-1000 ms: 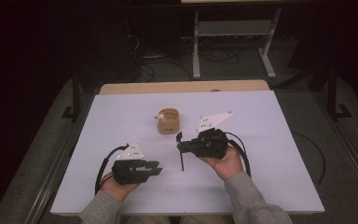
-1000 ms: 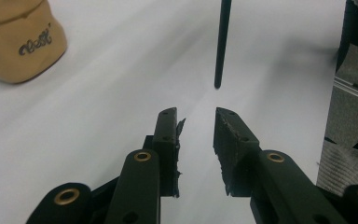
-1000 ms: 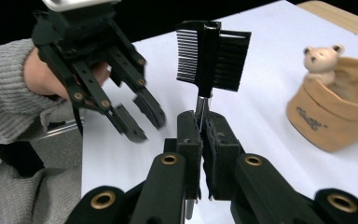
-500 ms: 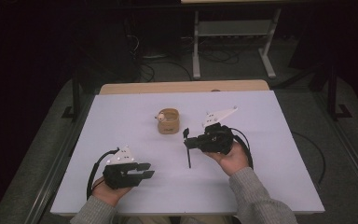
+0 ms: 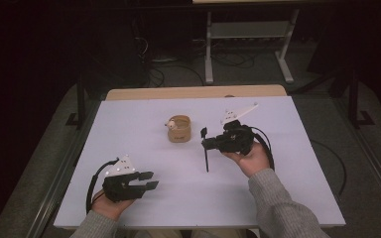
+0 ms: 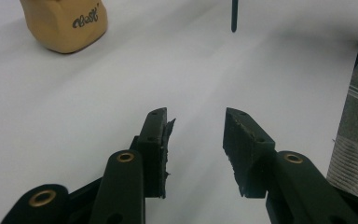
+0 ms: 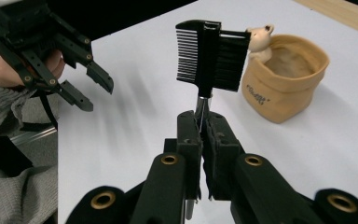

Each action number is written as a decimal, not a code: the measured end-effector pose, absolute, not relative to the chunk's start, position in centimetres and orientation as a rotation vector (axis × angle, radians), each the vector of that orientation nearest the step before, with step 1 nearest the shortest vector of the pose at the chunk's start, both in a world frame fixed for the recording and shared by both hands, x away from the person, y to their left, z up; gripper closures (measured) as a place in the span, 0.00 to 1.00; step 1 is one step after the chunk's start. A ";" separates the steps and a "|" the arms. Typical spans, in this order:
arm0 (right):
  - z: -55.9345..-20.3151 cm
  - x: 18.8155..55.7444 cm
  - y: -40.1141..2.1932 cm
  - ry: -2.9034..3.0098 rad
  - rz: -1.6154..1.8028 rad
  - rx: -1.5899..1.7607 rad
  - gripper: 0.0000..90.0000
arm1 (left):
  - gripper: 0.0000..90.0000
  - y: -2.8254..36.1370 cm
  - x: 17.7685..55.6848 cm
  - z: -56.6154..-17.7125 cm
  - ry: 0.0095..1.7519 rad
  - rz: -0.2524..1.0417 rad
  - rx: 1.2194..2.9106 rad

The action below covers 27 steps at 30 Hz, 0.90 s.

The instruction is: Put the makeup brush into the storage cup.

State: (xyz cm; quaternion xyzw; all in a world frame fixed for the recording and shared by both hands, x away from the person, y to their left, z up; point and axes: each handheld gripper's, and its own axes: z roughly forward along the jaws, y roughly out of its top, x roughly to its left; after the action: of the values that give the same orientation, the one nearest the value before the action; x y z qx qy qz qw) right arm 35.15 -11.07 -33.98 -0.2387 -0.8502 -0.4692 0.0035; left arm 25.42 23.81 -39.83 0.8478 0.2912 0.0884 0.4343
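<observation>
The step in hand looks like carrying a small black brush-and-comb tool with a thin metal-collared stem [image 7: 208, 56] toward the tan, soft-sided pouch-shaped holder with a little bear figure on its rim [image 5: 179, 128]; the right gripper [image 7: 204, 123] has its jaws shut tight on the tool's stem, the comb teeth on one side of the head and the dense bristles on the other, the long black handle hanging below the jaws toward the tabletop [image 5: 287, 198] in the high view; the tool [image 5: 206, 148] sits just right of the holder and apart from it, held above the white surface; the left gripper [image 5: 146, 180] rests near the person at the left, well apart from both; its jaws have just been opening and stand partly apart with nothing between them, as the left gripper view [image 6: 196, 140] shows; the next move, I judge, calls for swinging the tool over the holder's open mouth, bringing it upright, and lowering the handle end in without nudging the light holder or the bear; the holder looks soft and could tip if struck from the side.
</observation>
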 end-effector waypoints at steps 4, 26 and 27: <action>-33.4 35.9 -11.5 -2.655 -1.474 -0.752 0.94 | 0.65 24.2 25.4 -39.7 0.744 0.227 2.101; -30.6 39.6 -10.9 -2.648 -1.482 -0.774 0.94 | 0.61 25.6 25.9 -39.7 0.802 0.231 2.056; -30.4 39.8 -10.7 -2.647 -1.484 -0.774 0.94 | 0.61 25.5 25.9 -39.8 0.807 0.230 2.048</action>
State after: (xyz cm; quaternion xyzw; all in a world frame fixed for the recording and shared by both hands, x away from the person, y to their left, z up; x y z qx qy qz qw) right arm 39.80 -10.73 -30.42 -0.2470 -0.8452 -0.4739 0.0050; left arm 25.93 25.54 -39.76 0.8274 0.3260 0.0927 0.4478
